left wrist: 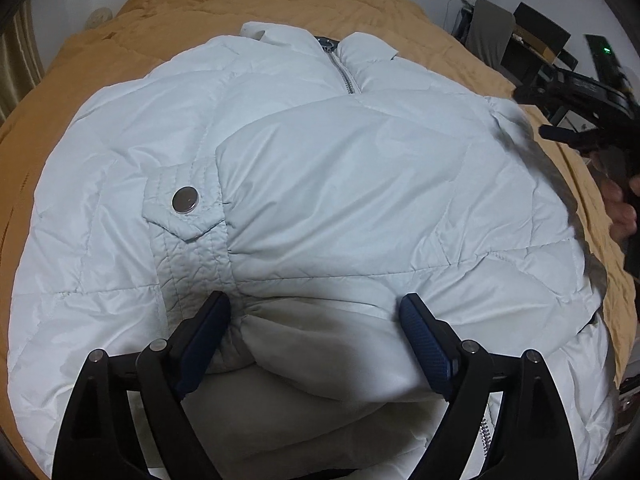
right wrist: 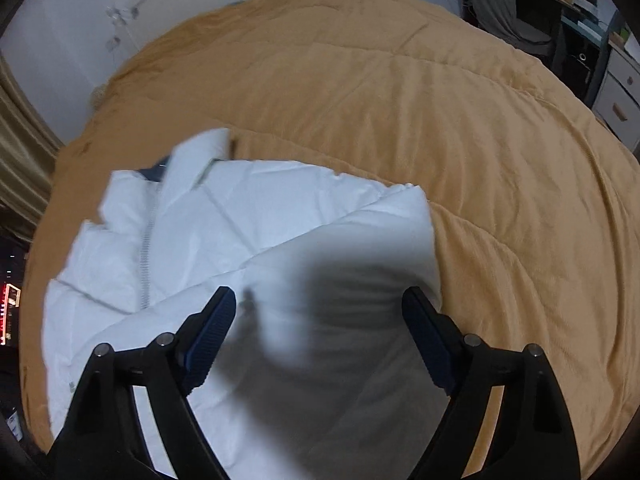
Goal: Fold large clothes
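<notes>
A pale, puffy down jacket (left wrist: 360,168) lies front-up on the bed with its collar at the far end and its zipper (left wrist: 345,74) partly closed. One sleeve is folded across the chest. The sleeve's cuff (left wrist: 320,344) lies between the fingers of my left gripper (left wrist: 314,314), which stands open just over it. A pocket flap with a metal snap (left wrist: 185,200) sits left of the sleeve. In the right wrist view my right gripper (right wrist: 320,308) is open above the jacket (right wrist: 248,220), near its right edge, holding nothing. The right gripper (left wrist: 576,128) also shows blurred at the left wrist view's right edge.
A tan quilt (right wrist: 460,140) covers the whole bed and spreads wide to the right of the jacket. White walls stand behind, curtains (right wrist: 20,152) hang at the left, and shelves with boxes and a grey-draped chair (right wrist: 500,4) crowd the far right.
</notes>
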The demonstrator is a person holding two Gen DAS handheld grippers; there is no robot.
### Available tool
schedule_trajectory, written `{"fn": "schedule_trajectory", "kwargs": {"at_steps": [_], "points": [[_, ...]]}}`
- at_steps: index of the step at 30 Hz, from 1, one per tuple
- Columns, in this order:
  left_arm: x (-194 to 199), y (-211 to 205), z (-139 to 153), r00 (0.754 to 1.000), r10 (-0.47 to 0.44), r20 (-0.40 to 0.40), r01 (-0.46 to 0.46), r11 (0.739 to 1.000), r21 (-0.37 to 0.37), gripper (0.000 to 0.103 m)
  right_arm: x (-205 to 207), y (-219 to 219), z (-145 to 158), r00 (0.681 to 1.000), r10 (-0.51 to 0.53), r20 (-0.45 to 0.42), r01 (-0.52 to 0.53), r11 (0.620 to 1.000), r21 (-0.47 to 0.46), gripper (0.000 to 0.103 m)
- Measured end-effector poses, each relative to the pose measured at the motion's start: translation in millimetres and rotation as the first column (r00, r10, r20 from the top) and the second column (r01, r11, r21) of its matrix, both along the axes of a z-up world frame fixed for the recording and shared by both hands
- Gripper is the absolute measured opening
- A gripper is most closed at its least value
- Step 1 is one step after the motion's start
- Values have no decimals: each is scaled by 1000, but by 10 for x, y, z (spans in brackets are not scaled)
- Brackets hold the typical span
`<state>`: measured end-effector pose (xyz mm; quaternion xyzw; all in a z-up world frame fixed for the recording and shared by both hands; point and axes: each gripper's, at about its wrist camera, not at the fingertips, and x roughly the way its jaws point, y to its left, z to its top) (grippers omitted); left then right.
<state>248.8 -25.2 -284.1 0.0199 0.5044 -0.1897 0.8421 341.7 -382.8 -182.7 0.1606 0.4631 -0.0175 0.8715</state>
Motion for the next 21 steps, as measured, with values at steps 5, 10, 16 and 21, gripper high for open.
{"fn": "schedule_trajectory", "kwargs": {"at_steps": [5,10,16,21], "points": [[-4,27,-12,1000,-11,3,11,999,-47,96,-755,391,16,997,78,-20,-79,990,-117,103],[-25,-13,10,1000,-23,-8,23,999,-36,101,-925,212,-598,976,42,-213,-84,977,-195,103],[10,438,191,992,124,21,-124,992,-27,101,-1326,-441,-624,966,-124,-228,150,983,103,103],[-9,515,310,990,123,74,-122,992,-22,101,-1565,-43,-107,1000,-17,-20,17,1000,9,103]]}}
